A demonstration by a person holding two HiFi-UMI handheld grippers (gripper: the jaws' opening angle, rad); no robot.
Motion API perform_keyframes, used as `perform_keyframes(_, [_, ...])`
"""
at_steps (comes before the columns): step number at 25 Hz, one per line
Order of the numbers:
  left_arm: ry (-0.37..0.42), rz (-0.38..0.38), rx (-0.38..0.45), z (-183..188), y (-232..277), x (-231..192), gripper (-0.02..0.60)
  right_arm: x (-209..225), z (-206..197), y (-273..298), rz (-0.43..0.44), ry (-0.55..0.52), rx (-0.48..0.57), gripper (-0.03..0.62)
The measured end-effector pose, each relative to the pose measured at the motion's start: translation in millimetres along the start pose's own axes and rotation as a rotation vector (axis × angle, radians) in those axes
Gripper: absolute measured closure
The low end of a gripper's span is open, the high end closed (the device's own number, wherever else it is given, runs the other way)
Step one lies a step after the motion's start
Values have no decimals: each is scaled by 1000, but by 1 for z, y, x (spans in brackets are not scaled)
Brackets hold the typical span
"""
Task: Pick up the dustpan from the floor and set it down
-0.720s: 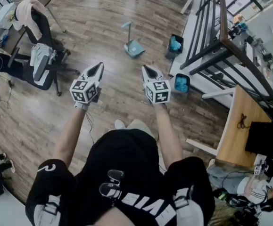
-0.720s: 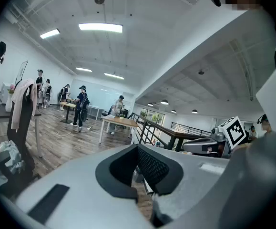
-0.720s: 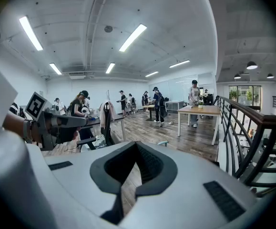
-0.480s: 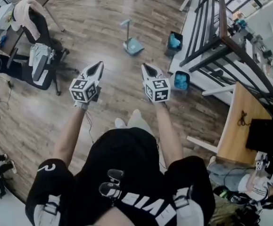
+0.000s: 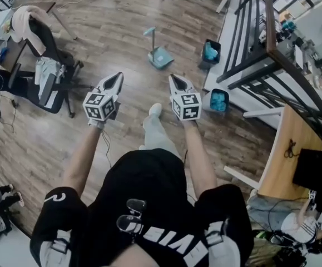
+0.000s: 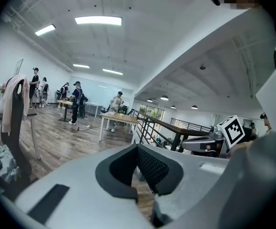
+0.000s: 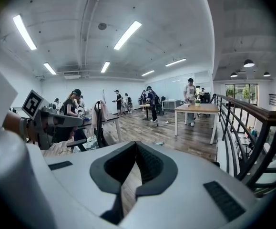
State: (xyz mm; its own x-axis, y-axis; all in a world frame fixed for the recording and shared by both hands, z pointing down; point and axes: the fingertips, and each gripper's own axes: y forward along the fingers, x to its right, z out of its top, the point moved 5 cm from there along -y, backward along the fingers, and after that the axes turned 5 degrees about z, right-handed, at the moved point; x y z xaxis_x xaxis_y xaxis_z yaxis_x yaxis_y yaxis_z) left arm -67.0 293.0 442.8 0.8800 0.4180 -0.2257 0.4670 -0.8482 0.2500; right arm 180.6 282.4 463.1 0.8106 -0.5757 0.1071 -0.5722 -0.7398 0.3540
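Dustpan (image 5: pixel 159 56) is standing on the wooden floor (image 5: pixel 116 15) well ahead of the person. It is out in the open between an office chair (image 5: pixel 48 77) off to the left and a blue bin (image 5: pixel 209 52) by the black railing (image 5: pixel 268 21) on the right. Its pale teal pan is sitting flat on the boards. Its long handle (image 5: pixel 149 36) is rising from the pan, roughly upright and leaning a little toward the left of the head view. Which way the pan's mouth is facing cannot be told.

Both grippers are hanging in the air in front of the person's body, level with each other. They are pointing forward and slightly down toward the dustpan, well apart from it. The left gripper (image 5: pixel 117 77) is showing its jaws pressed together at the tips in its own view, with nothing between them. The right gripper (image 5: pixel 173 78) is likewise closed tight and carrying nothing. The person's foot (image 5: pixel 155 109) is reaching forward between the two grippers, so this looks like the approach and not yet the grasp.

The dustpan is lying ahead and only slightly left of the right gripper's line, and further across from the left one, so the right gripper is the nearer. The likely hold is on the upright handle. For that, the jaws would need to be opening first, then coming in level from the side and closing across the handle's long axis.
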Motion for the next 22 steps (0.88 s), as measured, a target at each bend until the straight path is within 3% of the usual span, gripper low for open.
perform_keyframes(12, [-1, 24, -60, 63, 170, -74, 584, 118, 54, 151, 23, 9, -18, 597])
perform_keyframes(22, [-14, 44, -72, 98, 290, -109, 584, 213, 78, 226, 26, 43, -42, 597])
